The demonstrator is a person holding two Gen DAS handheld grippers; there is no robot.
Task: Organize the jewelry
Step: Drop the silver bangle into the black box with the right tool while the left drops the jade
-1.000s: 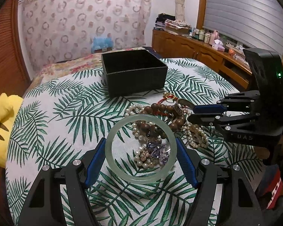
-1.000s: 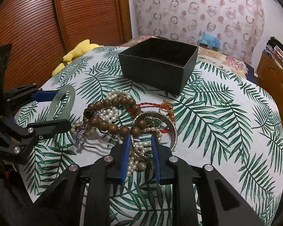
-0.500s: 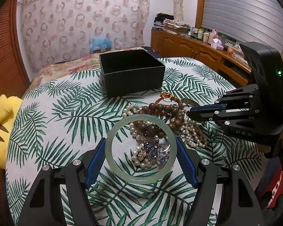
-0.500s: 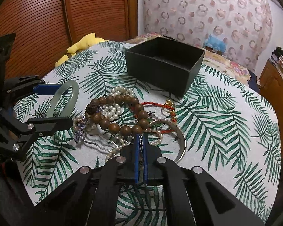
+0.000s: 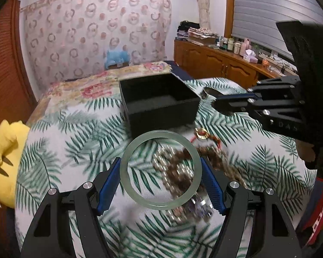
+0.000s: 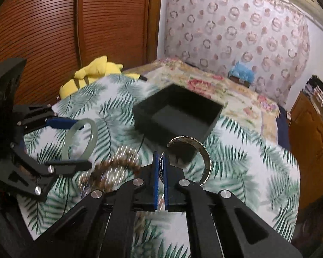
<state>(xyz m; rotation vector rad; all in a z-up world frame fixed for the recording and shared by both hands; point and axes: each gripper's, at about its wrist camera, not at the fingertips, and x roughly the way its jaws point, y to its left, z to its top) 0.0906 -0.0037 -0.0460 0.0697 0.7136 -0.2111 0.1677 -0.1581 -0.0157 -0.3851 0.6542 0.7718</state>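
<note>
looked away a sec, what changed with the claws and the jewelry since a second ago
The right claw closed on the silver bangle and lifted it out of the jewelry pile toward the black box. The left claw also rose toward the box, still gripping the green bangle. Box and remaining jewelry stayed put.

Two close wrist views down across the table (image 5: 53,150), seemingly from opposite sides, sharing the black box (image 5: 159,105) (image 6: 178,116).

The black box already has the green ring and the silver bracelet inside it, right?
No. The black box is empty, as the right wrist view shows. The green ring is in the left hand-held gripper, and the silver bracelet is in the right hand-held gripper.
</note>
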